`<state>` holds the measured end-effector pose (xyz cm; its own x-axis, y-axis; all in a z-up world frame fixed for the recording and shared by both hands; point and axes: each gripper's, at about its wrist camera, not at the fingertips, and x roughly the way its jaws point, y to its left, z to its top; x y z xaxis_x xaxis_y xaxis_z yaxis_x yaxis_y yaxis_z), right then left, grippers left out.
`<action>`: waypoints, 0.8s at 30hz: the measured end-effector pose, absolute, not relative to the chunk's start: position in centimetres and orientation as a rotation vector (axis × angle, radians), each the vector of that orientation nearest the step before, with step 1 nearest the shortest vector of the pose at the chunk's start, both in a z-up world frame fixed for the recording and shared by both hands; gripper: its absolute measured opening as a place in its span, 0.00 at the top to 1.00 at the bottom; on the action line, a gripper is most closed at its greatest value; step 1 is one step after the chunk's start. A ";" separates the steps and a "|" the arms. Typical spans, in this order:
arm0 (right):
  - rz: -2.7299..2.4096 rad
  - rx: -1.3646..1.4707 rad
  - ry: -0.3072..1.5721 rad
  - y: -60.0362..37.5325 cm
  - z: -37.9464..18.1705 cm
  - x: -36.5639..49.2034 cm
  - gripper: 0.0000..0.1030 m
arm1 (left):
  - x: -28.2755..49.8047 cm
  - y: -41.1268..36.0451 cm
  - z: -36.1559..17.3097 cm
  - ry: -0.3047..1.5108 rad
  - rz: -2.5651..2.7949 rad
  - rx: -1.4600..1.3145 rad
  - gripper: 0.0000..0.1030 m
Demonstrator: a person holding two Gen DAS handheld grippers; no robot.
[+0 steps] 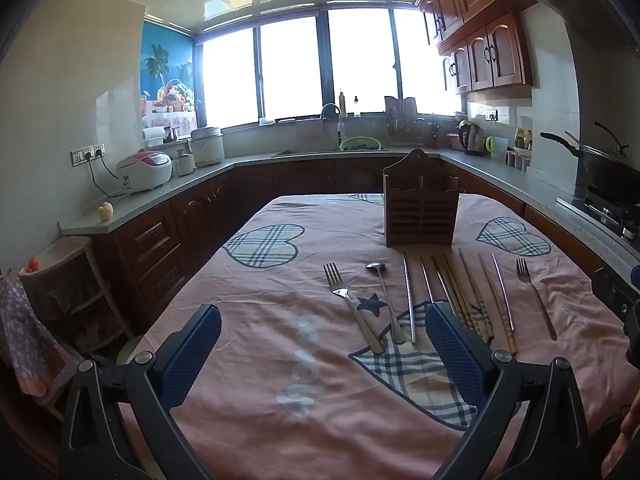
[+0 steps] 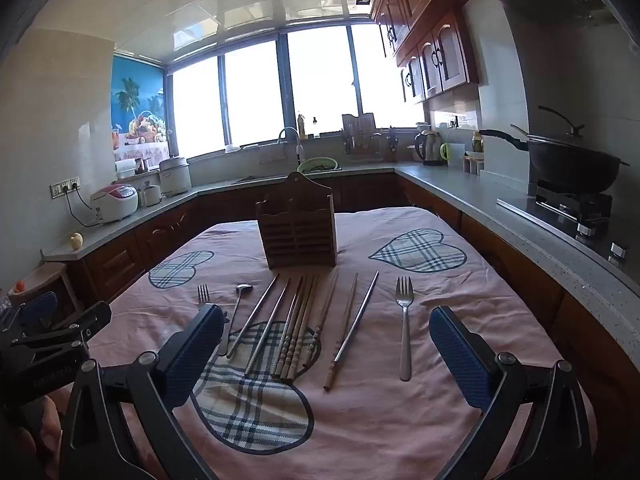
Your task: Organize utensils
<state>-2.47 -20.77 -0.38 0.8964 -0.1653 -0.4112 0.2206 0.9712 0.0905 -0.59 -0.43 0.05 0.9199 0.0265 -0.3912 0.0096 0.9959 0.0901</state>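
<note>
Across the kitchen table, a pink cloth point(image 2: 400, 420) with plaid hearts carries everything the task concerns. Largest is the wooden utensil holder point(image 2: 298, 226), upright at the far centre, its slotted front toward the cameras and its compartments apparently empty. Nearer lies a row of cutlery, each piece with its long axis running near-to-far, handles nearest. From right to left: a fork point(image 2: 405, 324) well apart from the rest, a metal chopstick point(image 2: 356, 318), wooden chopsticks point(image 2: 298, 328) bunched at the middle, two further metal sticks, a small spoon point(image 1: 384, 300), and a second fork point(image 1: 350, 302).

Right gripper point(image 2: 326, 346): fingers fully released, nothing between them, tilted gently downward above the near edge; the bunched chopsticks lie straight ahead within its spread, the right fork just inside its right finger point(image 2: 456, 344). Left gripper point(image 1: 322, 344): likewise spread wide and empty, at a similar downward tilt; the left fork and spoon lie ahead between its fingers.

Judged from this layout, sorting has not begun. Each hand is nearest its own fork, and a grasp across the slender handle would demand a lower, steeper approach.
</note>
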 end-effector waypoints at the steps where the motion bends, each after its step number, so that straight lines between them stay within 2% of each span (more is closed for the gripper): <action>1: -0.201 0.137 0.413 -20.7 -0.4 -2.5 0.00 | 0.1 0.1 0.0 0.436 -0.013 0.058 0.01; 24: -0.218 0.124 0.439 -20.7 -0.6 -2.0 0.00 | 0.5 0.1 -0.3 0.440 -0.026 0.054 0.01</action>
<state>-2.04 -20.73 -0.58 0.8822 -0.1824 -0.4342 0.2359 0.9691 0.0722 0.51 0.13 -0.28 0.9044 -0.0132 -0.4264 0.0364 0.9983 0.0463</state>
